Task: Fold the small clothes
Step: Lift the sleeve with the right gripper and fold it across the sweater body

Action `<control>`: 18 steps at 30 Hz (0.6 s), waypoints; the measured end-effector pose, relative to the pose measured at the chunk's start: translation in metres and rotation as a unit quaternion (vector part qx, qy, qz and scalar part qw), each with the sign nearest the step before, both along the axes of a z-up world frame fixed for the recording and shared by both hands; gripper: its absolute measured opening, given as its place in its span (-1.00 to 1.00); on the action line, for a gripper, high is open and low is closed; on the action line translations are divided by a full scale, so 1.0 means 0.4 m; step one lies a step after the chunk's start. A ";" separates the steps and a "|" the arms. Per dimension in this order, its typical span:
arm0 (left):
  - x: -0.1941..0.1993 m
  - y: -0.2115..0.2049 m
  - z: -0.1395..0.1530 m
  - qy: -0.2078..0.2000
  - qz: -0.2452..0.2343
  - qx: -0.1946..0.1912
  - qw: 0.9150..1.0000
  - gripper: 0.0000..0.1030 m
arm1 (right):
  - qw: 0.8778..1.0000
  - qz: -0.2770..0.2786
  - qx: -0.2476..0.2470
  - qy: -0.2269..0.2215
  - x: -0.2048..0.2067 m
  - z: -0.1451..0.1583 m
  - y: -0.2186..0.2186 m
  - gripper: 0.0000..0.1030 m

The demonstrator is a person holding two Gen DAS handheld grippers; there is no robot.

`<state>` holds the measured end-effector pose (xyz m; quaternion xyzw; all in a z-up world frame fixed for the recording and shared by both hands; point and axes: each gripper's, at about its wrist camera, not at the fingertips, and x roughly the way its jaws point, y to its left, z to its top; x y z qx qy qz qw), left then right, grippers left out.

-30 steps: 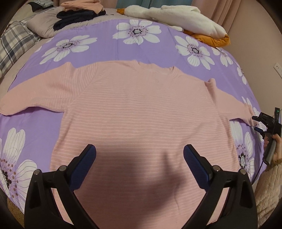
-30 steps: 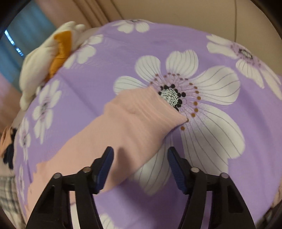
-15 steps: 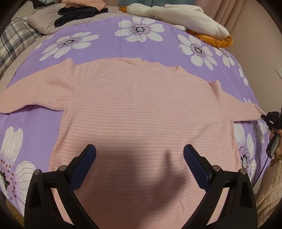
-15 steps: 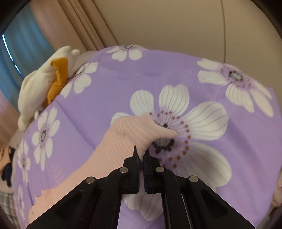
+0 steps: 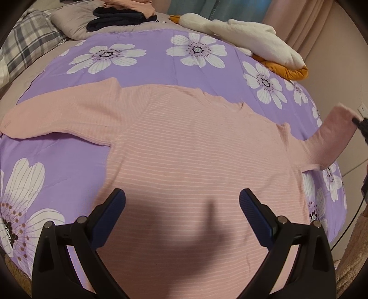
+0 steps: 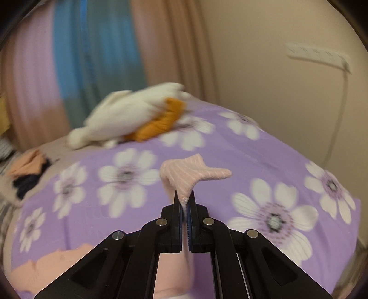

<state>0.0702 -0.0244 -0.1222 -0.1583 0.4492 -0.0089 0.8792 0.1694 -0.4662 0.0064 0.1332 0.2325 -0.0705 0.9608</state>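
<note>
A pink striped long-sleeved top (image 5: pixel 197 147) lies flat on the purple flowered bedspread (image 5: pixel 147 66), neck toward the far side. My left gripper (image 5: pixel 182 207) hovers open over its lower body, nothing between the fingers. My right gripper (image 6: pixel 184 199) is shut on the cuff of the right sleeve (image 6: pixel 193 176) and holds it lifted off the bed. In the left wrist view that sleeve (image 5: pixel 331 135) rises to the right edge, where the right gripper's tip (image 5: pixel 360 123) shows. The left sleeve (image 5: pixel 59 115) lies spread out flat.
A white and orange plush toy (image 5: pixel 253 46) lies at the far right corner of the bed. Folded dark and peach clothes (image 5: pixel 119 13) sit on a pillow at the back, with a plaid pillow (image 5: pixel 30 43) at far left. A wall (image 6: pixel 276 69) with a power strip (image 6: pixel 319 55) stands close on the right.
My right gripper shut on the sleeve cuff and lifted it off the bedspread, swinging upward. The left gripper drifted slightly and stays open over the top's body.
</note>
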 end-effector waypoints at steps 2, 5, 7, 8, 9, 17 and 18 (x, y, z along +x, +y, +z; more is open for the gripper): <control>-0.006 0.011 0.001 -0.002 0.003 -0.004 1.000 0.92 | 0.999 0.036 -0.003 -0.004 -0.004 0.016 0.061 -0.93; -0.012 0.027 0.003 -0.004 0.007 -0.009 1.000 0.92 | 0.996 0.093 -0.006 0.003 0.000 0.019 0.154 -0.93; -0.018 0.040 0.004 -0.006 0.011 -0.013 1.000 0.92 | 0.991 0.129 -0.012 0.012 0.000 0.008 0.224 -0.93; -0.020 0.046 0.003 -0.006 0.013 -0.014 1.000 0.92 | 0.990 0.141 -0.017 0.015 -0.004 -0.001 0.253 -0.93; -0.022 0.052 0.003 -0.007 0.015 -0.016 1.000 0.92 | 0.988 0.154 -0.023 0.019 -0.004 -0.010 0.284 -0.93; -0.032 0.092 -0.009 -0.003 0.029 -0.023 0.999 0.92 | 0.966 0.244 -0.044 0.075 -0.015 -0.135 0.515 -0.92; -0.032 0.095 -0.011 -0.002 0.030 -0.024 0.999 0.92 | 0.963 0.253 -0.043 0.081 -0.020 -0.146 0.539 -0.92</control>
